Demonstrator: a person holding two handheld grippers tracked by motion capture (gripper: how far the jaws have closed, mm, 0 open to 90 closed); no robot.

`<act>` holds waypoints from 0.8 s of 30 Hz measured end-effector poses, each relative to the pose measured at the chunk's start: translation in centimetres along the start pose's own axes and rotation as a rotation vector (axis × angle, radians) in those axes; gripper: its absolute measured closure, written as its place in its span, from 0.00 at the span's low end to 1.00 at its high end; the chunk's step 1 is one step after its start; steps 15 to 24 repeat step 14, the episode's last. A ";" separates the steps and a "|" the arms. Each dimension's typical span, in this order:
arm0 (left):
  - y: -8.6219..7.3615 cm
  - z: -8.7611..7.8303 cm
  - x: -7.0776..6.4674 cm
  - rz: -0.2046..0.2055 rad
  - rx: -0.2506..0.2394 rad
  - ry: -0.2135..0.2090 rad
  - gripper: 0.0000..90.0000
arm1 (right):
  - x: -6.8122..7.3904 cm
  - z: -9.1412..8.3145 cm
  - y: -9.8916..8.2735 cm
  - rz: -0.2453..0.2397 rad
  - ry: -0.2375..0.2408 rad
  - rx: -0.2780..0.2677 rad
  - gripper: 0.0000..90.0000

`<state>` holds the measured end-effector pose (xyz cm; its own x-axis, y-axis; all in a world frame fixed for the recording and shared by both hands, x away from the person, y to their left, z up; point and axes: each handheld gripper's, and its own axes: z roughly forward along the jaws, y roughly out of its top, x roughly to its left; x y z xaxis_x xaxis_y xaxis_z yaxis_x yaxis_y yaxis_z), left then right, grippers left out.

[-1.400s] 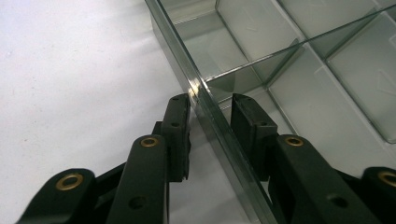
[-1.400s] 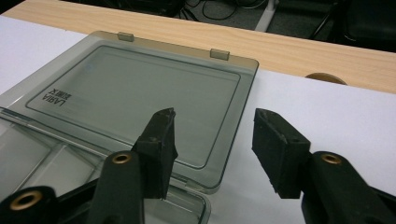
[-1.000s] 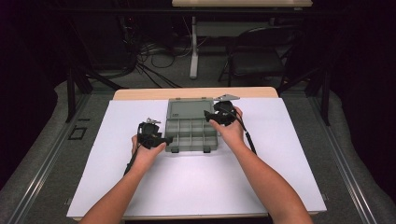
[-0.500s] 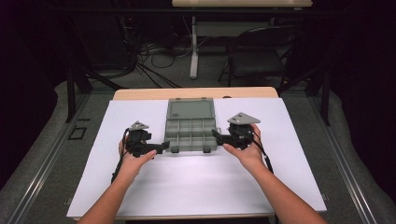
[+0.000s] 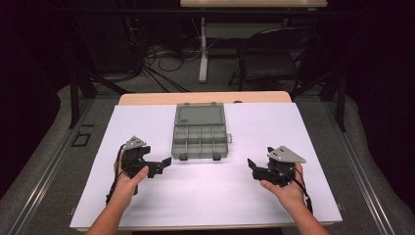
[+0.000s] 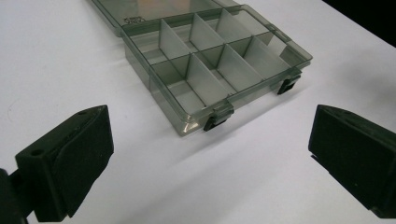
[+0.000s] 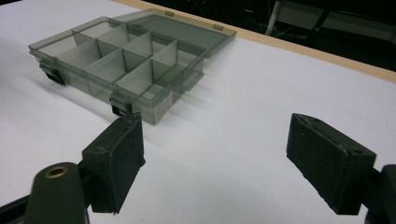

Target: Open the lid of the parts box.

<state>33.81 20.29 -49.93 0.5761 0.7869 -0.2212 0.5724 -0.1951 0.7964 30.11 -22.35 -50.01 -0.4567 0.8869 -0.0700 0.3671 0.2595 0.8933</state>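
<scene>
My left gripper [image 5: 164, 164] and right gripper [image 5: 252, 164] sit low over the white table sheet [image 5: 205, 196], either side of the translucent grey plastic compartment box [image 5: 199, 141]. Its lid lies flat open. Both jaw pairs have just been opening and gape, with nothing between them.

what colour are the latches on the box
Black, two latches on the front edge of the smoky grey see-through box; clearest in the left gripper view.

Glossy clear plastic box [image 5: 200, 136].
</scene>
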 end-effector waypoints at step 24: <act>-1.4 -1.9 0.0 0.062 -0.021 0.013 0.00 | -0.4 -2.2 -2.5 -0.005 -0.028 0.012 0.15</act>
